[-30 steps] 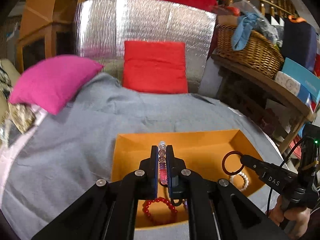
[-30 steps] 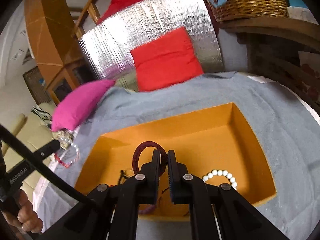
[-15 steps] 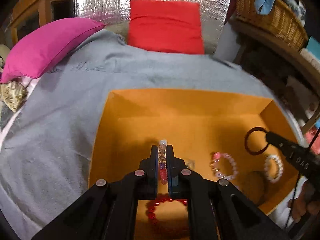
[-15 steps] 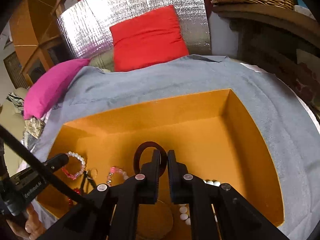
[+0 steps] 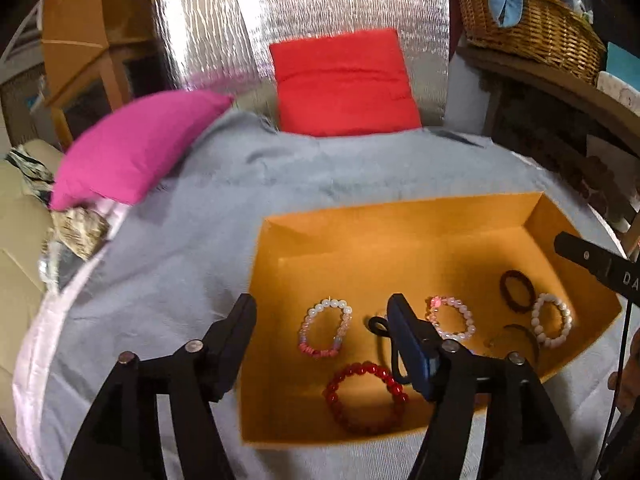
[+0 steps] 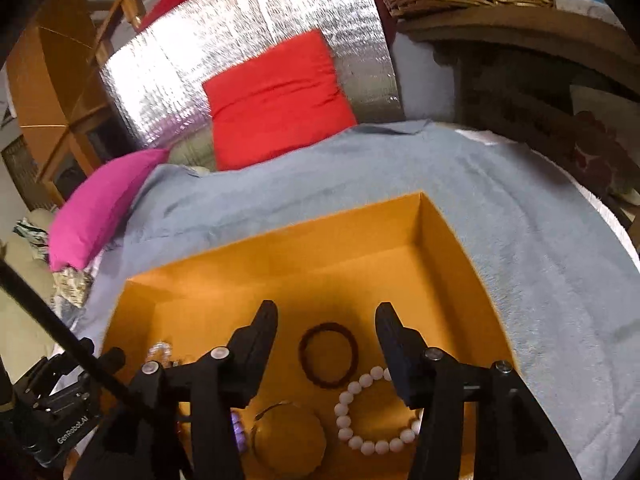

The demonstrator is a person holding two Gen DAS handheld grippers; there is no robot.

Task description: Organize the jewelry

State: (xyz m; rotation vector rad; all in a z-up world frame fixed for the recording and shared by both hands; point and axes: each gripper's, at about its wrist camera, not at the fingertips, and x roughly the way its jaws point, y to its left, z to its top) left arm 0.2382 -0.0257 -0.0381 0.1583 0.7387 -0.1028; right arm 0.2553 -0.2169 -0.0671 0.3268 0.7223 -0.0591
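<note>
An orange box (image 5: 400, 216) sits on a grey blanket (image 5: 180, 264) with several bracelets on its floor. My left gripper (image 5: 320, 312) hangs over the box's left part, its jaws opening. A white-and-pink bead bracelet (image 5: 325, 328) lies loose below them, untouched. A red bead bracelet (image 5: 366, 396) and a pink one (image 5: 450, 318) lie close by. My right gripper (image 6: 326, 316) is over the box (image 6: 280, 252) too, its jaws opening above a dark brown ring (image 6: 328, 354) that lies free. A white bead bracelet (image 6: 376, 412) rests just in front of it.
A pink cushion (image 5: 132, 148) and a red cushion (image 5: 344, 84) lie at the far end of the blanket, against a silver foil panel (image 5: 304, 12). A wicker basket (image 5: 532, 24) stands on a wooden shelf at the right. A black hair tie (image 5: 384, 328) lies in the box.
Both grippers have gone from shut to open. The bead bracelet left the left gripper and the dark ring left the right one. Both now lie on the box floor.
</note>
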